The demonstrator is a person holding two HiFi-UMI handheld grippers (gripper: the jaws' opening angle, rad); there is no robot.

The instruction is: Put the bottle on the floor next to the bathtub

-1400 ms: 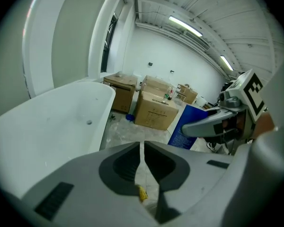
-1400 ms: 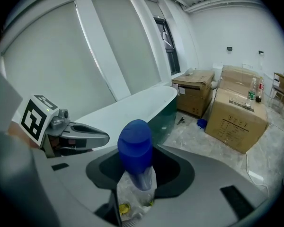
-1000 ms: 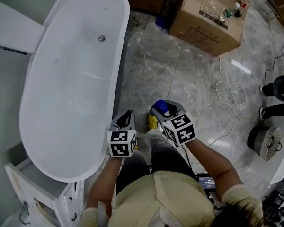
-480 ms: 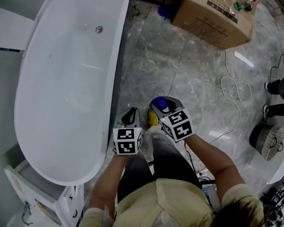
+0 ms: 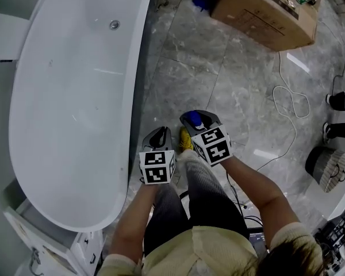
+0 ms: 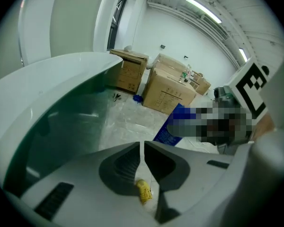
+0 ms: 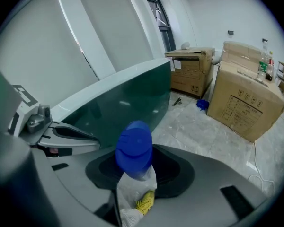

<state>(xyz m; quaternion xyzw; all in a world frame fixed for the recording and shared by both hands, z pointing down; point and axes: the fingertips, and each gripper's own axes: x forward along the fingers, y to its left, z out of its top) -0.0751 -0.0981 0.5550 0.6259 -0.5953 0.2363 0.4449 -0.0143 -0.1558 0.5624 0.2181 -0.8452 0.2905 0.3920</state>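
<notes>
Bottle point(image 7: 134, 148) is hanging above the floor point(image 5: 218, 79) beside the bathtub point(image 5: 75, 96) — right gripper point(image 5: 196, 122) jaws are clamping it near the blue cap; likely light, stiff, slick plastic. Left gripper point(image 5: 158, 140) is idling, jaws nearly together, empty.

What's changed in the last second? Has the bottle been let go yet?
The right gripper and left gripper drifted slightly away from the bathtub rim. Nothing was let go: the right one still clamps the bottle, and the left one stays shut and empty.

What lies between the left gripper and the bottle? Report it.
Head view: the person's yellow shoe on the floor, between the left gripper and the bottle.
</notes>
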